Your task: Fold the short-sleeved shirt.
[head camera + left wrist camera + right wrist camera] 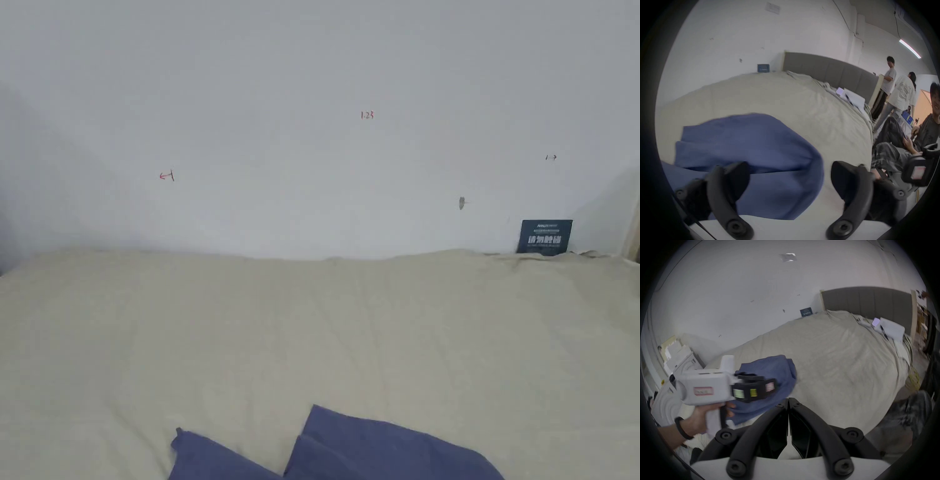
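The shirt (350, 450) lies on the bed (312, 325) at its near edge; a card (544, 237) leans against the wall (312, 125) behind, far right.

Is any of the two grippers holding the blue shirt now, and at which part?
Nothing is held. The left gripper is open above the blue shirt, its jaws wide apart. The right gripper is shut on nothing, beside the shirt.
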